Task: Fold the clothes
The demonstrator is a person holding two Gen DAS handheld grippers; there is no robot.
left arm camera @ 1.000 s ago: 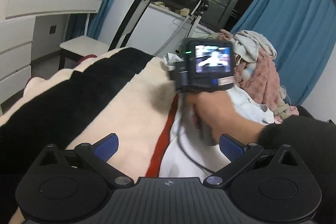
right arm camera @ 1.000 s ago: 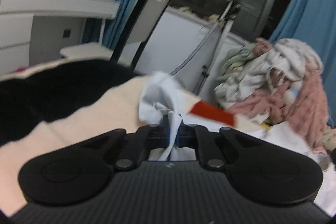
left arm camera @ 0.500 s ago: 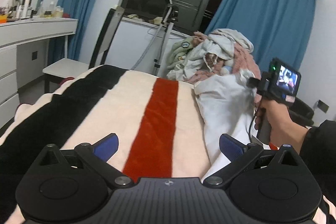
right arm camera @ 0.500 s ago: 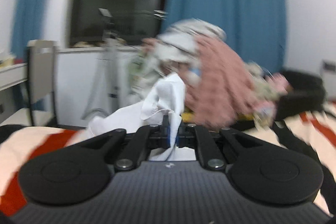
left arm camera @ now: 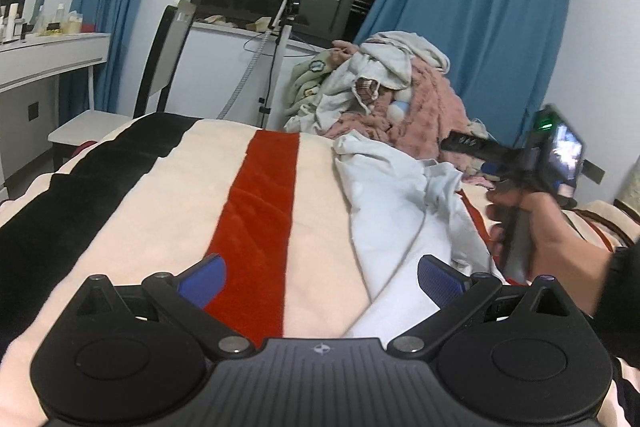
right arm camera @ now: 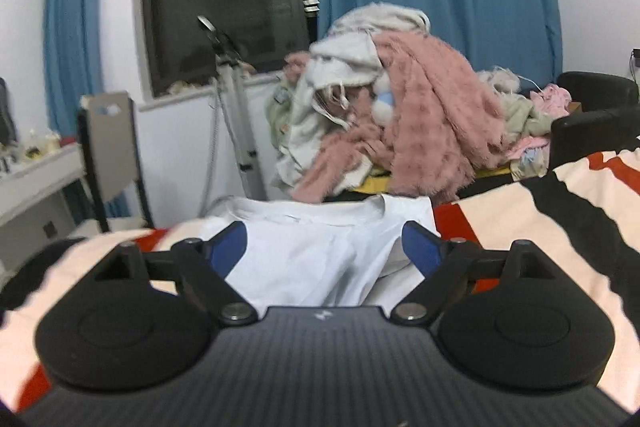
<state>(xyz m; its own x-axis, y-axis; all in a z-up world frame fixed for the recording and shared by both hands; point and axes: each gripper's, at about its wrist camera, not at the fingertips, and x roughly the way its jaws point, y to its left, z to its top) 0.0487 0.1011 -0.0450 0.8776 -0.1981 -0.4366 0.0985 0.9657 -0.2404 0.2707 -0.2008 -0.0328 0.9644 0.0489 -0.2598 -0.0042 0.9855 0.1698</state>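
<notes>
A white garment [left arm camera: 396,203] lies crumpled on the striped blanket [left arm camera: 168,211], right of the red stripe. In the right wrist view the white garment [right arm camera: 320,247] lies flat just ahead, collar toward the far edge. My left gripper [left arm camera: 320,277] is open and empty above the blanket, left of the garment. My right gripper [right arm camera: 326,245] is open and empty, low over the garment; it also shows in the left wrist view [left arm camera: 520,163], held in a hand at the right.
A pile of pink and white clothes [left arm camera: 392,87] is heaped at the bed's far end, also in the right wrist view [right arm camera: 400,107]. A chair [left arm camera: 160,67], a white desk [left arm camera: 48,55] and a stand [left arm camera: 280,39] are at the left. Blue curtains hang behind.
My right gripper carried the white garment to the right, then opened and let it go on the bed. My left gripper stayed open, its view turning right.
</notes>
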